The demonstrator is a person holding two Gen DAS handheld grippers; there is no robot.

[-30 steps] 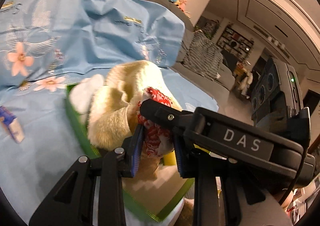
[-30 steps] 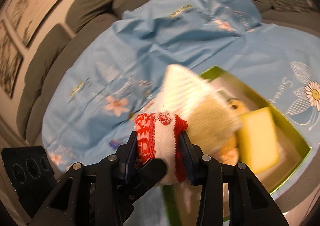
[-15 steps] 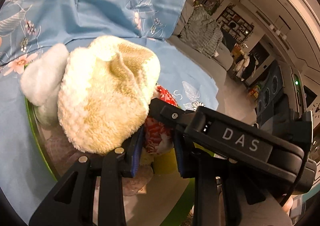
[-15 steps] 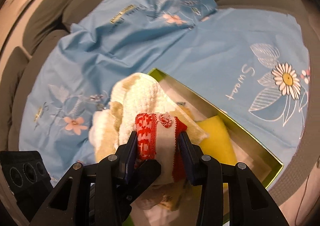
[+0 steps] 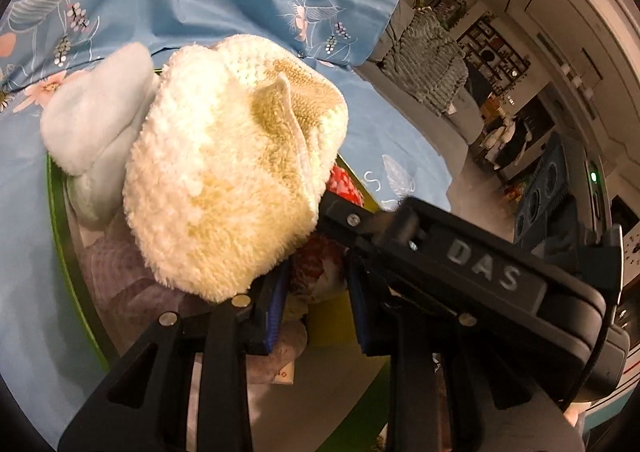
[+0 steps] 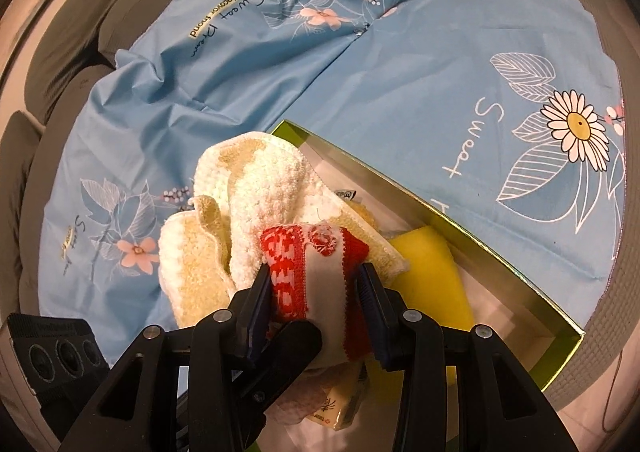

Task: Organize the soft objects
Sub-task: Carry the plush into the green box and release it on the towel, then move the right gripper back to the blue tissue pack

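Both grippers (image 6: 314,292) (image 5: 316,294) clamped on red-white cloth (image 6: 312,272) | fluffy cream towel (image 6: 256,204) lowered (frame centre) into green-rimmed box (image 6: 500,264) | placement nearly done

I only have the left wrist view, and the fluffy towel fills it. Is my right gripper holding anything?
Observer: Yes. The right gripper is clamped on the red-and-white cloth.
Operator: What's in the box behind the towel?
Observer: A yellow sponge lies inside the green box.
Operator: Where's the towel relative to the box?
Observer: The cream towel covers the box's left end and spills past it over the blue sheet.
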